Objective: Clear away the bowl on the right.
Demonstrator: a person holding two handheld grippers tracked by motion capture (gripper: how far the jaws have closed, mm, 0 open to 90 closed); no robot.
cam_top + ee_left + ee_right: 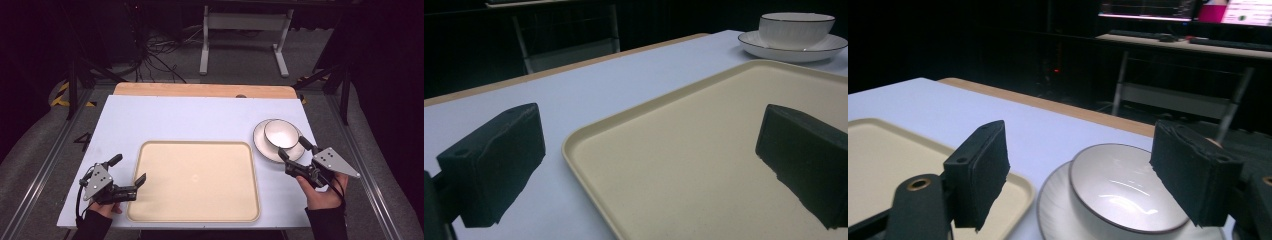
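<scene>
Dark room, white table (200,117) with beige tray (195,147); both tongs (129,172) (292,147) agape, empty.

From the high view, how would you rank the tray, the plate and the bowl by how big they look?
1. Cream tray, by far the largest.
2. White plate, much smaller.
3. White bowl, smallest; it sits on the plate and fits inside its rim.
All three lie at a similar distance from the camera, so the order is safe.

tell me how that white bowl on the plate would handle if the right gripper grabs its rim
The bowl looks glazed and glossy, so probably slippery and breakable. It sits loose on the plate, so a nudge could slide it. The right gripper would likely find it rigid.
</scene>
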